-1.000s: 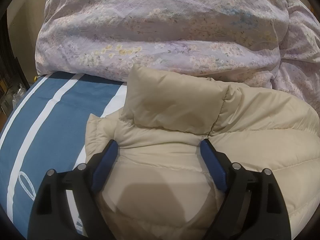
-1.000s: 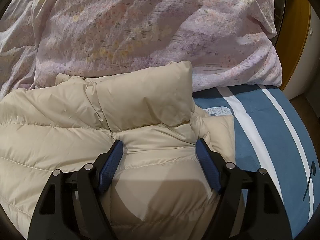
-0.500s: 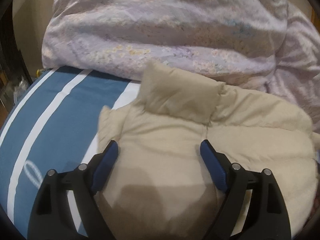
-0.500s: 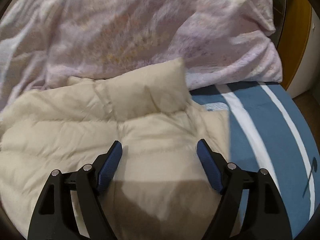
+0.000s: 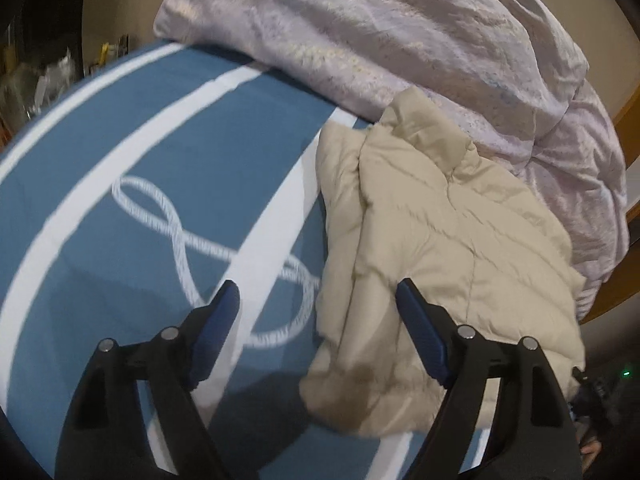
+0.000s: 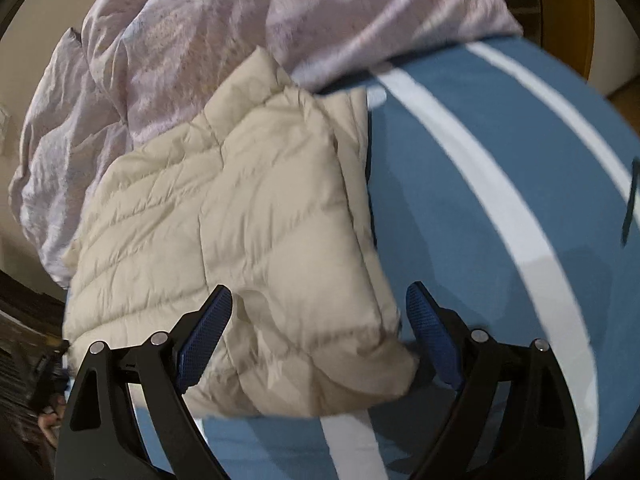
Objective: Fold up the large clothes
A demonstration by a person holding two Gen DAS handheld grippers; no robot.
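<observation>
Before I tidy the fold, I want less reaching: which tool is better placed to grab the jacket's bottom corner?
Right. The right tool already straddles the cream jacket, opening, nothing gripped. The left tool hangs mostly over the blue sheet, beside the jacket's edge, closing.

- No words, brand names, numbers or labels can be read in either view.
- The only mark is a white looped rope figure [image 5: 208,236] printed on the blue bedcover [image 5: 120,152], left of the beige puffer jacket [image 5: 448,232] in the left wrist view; it is a drawing, not lettering.
- In the right wrist view a thin dark line [image 6: 629,200] stands on a white stripe at the far right edge of the bedcover [image 6: 460,184]; too blurred to tell what it is.
- The jacket's [image 6: 240,208] quilted surface shows no tag or logo.
</observation>
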